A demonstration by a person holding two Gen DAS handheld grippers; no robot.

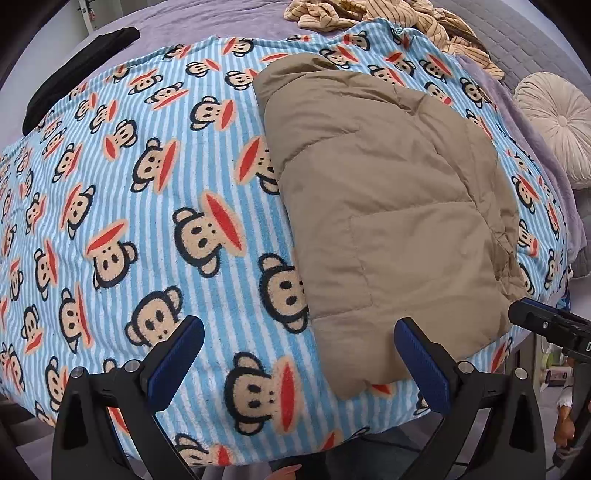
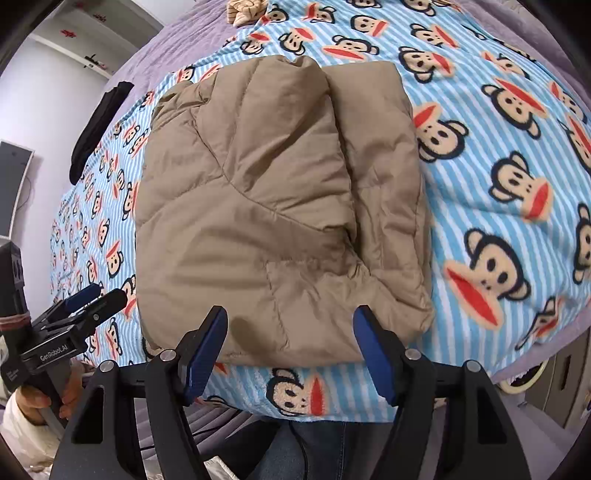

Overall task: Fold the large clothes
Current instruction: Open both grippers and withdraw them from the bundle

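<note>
My left gripper (image 1: pixel 299 354) hangs over the near edge of the bed, its jaws spread as wide as they go with nothing between them; under them lies only the striped monkey-print blanket (image 1: pixel 147 206) and the near left corner of the khaki puffer jacket (image 1: pixel 388 206). My right gripper (image 2: pixel 290 350) is also over the near edge, jaws well apart and empty, the jacket's near hem lying below and between the blue pads without either pad pressing on it. The jacket sits folded into a compact, roughly rectangular bundle on the blanket, a sleeve or side panel laid over along its right side, so I judge the fold to be essentially made and both jaws let go so the padding can settle where it lies. Puffy filling tends to spring back, which is probably why the bundle is left flat on the soft blanket and not lifted. At the far end of the bed lies a crumpled tan striped garment (image 1: pixel 399 22), likely next in line; a black garment (image 1: pixel 74 70) lies on the far left, and a round cream cushion (image 1: pixel 557 125) on the right.
</note>
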